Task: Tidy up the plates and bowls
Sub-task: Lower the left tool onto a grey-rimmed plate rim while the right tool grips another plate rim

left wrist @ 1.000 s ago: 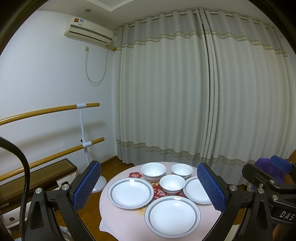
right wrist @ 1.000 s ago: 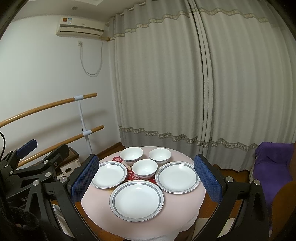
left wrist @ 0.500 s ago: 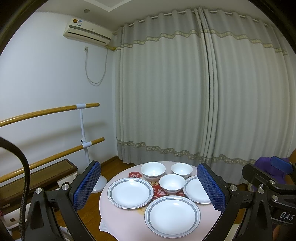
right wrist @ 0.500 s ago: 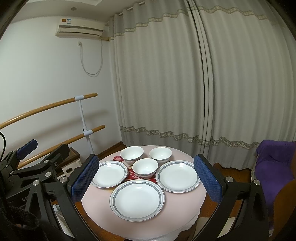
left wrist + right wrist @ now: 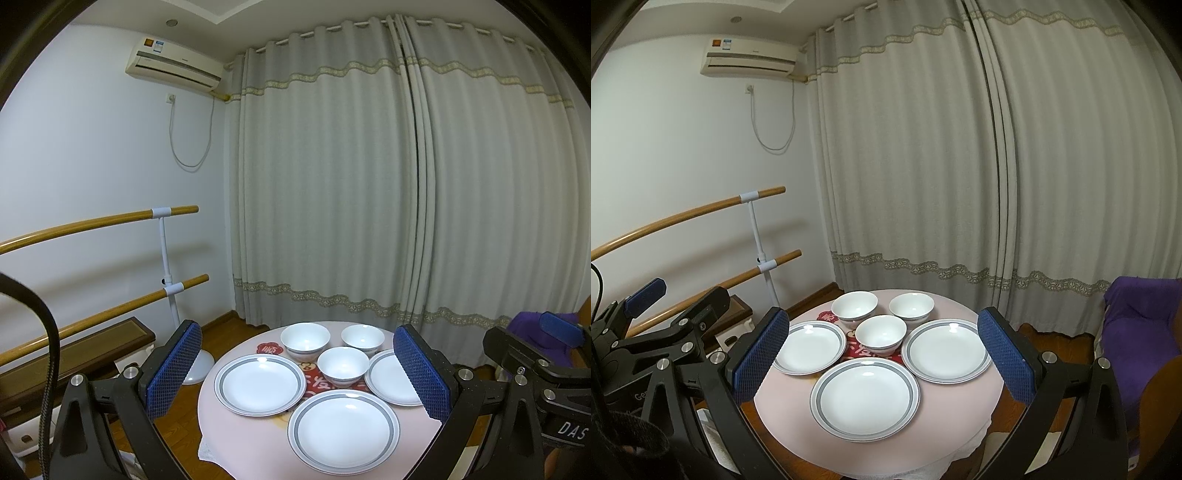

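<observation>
Nothing is stacked yet, so the job appears to be at its very start. On the round table (image 5: 964,402) sit 3 plates and 3 bowls, all apart from one another. The near plate (image 5: 865,398) lies closest to the front edge, the left plate (image 5: 809,347) and the right plate (image 5: 947,350) flank it, and the middle bowl (image 5: 881,334) stands between them with the back left bowl (image 5: 854,307) and the back right bowl (image 5: 911,306) behind it near the curtain (image 5: 960,166).

The left gripper (image 5: 297,373) and the right gripper (image 5: 882,363) both hang above and short of the table with their pads spread wide, holding nothing.

The next move probably calls for lowering 1 gripper to a plate rim, closing on its edge and lifting it onto a neighbouring plate. The rims are thin and glossy, so a shallow, square bite seems wise.
</observation>
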### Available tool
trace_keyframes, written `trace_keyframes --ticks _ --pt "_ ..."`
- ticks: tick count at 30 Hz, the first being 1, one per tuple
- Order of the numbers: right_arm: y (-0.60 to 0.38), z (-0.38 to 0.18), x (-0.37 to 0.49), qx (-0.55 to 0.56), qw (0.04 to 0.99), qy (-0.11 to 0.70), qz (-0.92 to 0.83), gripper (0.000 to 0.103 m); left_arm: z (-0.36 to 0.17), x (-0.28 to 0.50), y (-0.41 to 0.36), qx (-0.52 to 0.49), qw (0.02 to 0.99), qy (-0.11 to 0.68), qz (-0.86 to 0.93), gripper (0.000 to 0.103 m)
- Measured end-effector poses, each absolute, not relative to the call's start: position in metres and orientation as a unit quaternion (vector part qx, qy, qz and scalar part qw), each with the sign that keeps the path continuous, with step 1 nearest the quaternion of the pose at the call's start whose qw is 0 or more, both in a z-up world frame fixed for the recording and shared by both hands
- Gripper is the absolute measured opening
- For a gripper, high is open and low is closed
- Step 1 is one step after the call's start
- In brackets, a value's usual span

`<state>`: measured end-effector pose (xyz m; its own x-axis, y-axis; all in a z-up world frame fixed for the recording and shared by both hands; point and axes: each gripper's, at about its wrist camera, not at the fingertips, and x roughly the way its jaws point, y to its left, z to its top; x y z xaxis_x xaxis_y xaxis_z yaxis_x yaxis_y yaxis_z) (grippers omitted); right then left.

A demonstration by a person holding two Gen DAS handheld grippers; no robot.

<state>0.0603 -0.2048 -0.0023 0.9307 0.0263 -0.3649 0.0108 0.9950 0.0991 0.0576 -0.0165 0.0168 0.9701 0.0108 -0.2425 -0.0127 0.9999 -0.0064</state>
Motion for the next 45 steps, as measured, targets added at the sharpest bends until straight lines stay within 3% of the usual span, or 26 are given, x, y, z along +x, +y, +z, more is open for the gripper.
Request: trace_keyframes --ticks 16,24,39,45 --pt "-0.207 -0.004 0.062 0.057 0.980 0.193 0.002 0.103 0.015 0.065 -0.017 -0.001 0.991 0.131 0.004 0.102" --pt "-0.209 -0.024 0.087 0.064 0.971 0.232 0.006 0.103 -0.012 0.104 -0.012 0.015 0.980 0.199 -0.002 0.102" --pt "-0.245 -0.160 0.177 0.131 0.908 0.397 -0.028 0.103 -0.109 0.221 0.027 0.008 0.911 0.411 -0.034 0.102" --pt "-0.258 -0.214 0.198 0.173 0.878 0.446 -0.030 0.099 -0.129 0.255 0.036 0.009 0.891 0.451 -0.055 0.102"
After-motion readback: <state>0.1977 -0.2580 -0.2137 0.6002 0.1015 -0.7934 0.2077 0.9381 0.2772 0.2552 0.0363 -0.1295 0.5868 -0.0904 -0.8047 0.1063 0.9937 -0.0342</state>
